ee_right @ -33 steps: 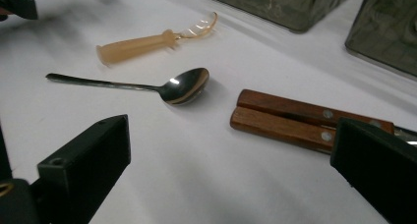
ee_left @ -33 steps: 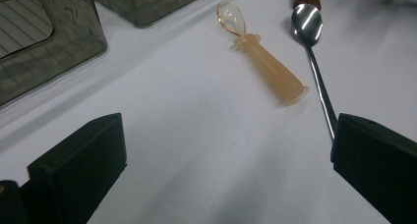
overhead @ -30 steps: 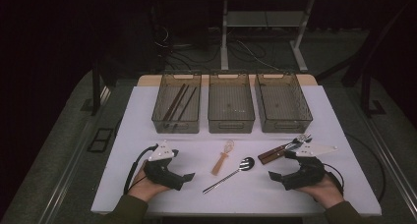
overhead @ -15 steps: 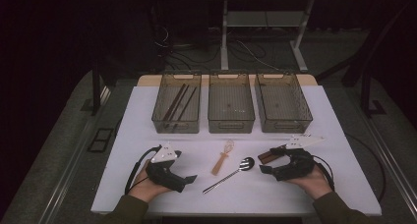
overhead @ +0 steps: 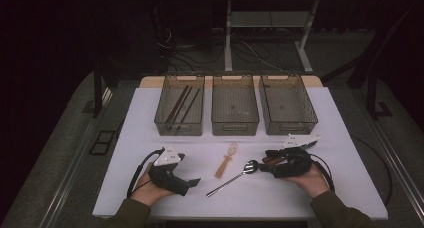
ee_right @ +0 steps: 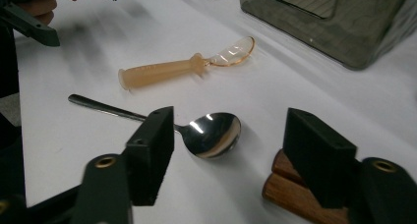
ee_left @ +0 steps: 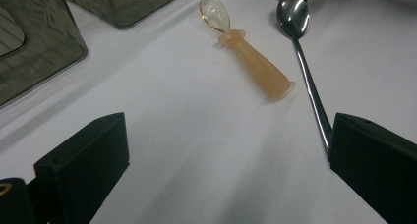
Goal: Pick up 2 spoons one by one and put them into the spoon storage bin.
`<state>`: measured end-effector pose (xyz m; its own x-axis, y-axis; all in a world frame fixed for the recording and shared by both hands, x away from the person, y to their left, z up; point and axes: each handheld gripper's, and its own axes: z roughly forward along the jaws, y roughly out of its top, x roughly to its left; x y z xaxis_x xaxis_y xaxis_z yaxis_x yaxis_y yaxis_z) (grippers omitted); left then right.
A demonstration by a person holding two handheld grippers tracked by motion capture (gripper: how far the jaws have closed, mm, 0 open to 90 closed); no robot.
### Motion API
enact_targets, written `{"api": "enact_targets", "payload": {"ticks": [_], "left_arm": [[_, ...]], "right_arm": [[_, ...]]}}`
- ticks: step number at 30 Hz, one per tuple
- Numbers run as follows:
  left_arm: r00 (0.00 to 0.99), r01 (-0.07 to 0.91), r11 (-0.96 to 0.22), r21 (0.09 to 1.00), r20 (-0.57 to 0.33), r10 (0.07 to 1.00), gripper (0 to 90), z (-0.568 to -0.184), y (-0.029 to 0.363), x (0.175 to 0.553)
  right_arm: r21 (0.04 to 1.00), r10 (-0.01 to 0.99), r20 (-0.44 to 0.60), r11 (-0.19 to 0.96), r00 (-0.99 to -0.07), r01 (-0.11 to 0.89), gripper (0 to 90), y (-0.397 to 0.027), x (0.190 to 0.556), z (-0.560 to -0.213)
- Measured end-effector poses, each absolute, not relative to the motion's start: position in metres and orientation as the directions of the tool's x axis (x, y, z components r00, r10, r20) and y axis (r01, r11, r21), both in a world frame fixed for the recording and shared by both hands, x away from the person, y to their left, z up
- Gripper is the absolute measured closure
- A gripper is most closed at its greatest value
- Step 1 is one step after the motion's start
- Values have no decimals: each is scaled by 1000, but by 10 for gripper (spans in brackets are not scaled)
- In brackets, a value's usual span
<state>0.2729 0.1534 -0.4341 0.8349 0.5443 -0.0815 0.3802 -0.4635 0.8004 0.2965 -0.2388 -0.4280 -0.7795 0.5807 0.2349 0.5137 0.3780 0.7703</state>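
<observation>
A metal spoon (overhead: pixel 234 177) lies on the white table (overhead: pixel 350 138), bowl toward my right gripper (overhead: pixel 265 164). In the right gripper view the spoon's bowl (ee_right: pixel 215 133) sits between the jaws, which have just been closing; the pads do not touch it, so the gripper is open. Dark wooden handles (ee_right: pixel 291 190) lie under its right jaw. An orange plastic spoon (overhead: pixel 226 161) lies beside the metal one. My left gripper (overhead: pixel 190 182) rests at the front left, open and holding nothing. Its own view shows the orange spoon (ee_left: pixel 252 63) and the metal spoon (ee_left: pixel 309 81) ahead of it.
Three clear grey bins stand in a row at the back: the left bin (overhead: pixel 179 128) holds dark chopsticks, then the middle bin (overhead: pixel 235 127) and the right bin (overhead: pixel 290 125). The table's front edge runs just below both hands. The other hand (ee_right: pixel 34 8) shows in the right gripper view.
My right gripper has slid left over the wooden handles to the spoon's bowl, and its jaws have narrowed. The left gripper has stayed put.
</observation>
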Motion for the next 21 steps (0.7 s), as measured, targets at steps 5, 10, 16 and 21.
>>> {"api": "enact_targets", "payload": {"ticks": [5,10,16,21], "left_arm": [[833,384,-461,800,-84,547,14,-434,154,273],[834,382,-460,802,-84,546,18,-434,154,273],[838,379,-467,799,-82,540,19,-434,153,273],[838,377,-466,800,-81,540,19,-434,153,273]], "right_arm": [[765,579,219,398,-786,507,534,-227,303,-427],[745,583,190,438,-790,503,718,-212,312,-428],[724,584,172,471,-793,504,891,-198,322,-429],[694,582,166,504,-796,513,895,-188,328,-433]]}}
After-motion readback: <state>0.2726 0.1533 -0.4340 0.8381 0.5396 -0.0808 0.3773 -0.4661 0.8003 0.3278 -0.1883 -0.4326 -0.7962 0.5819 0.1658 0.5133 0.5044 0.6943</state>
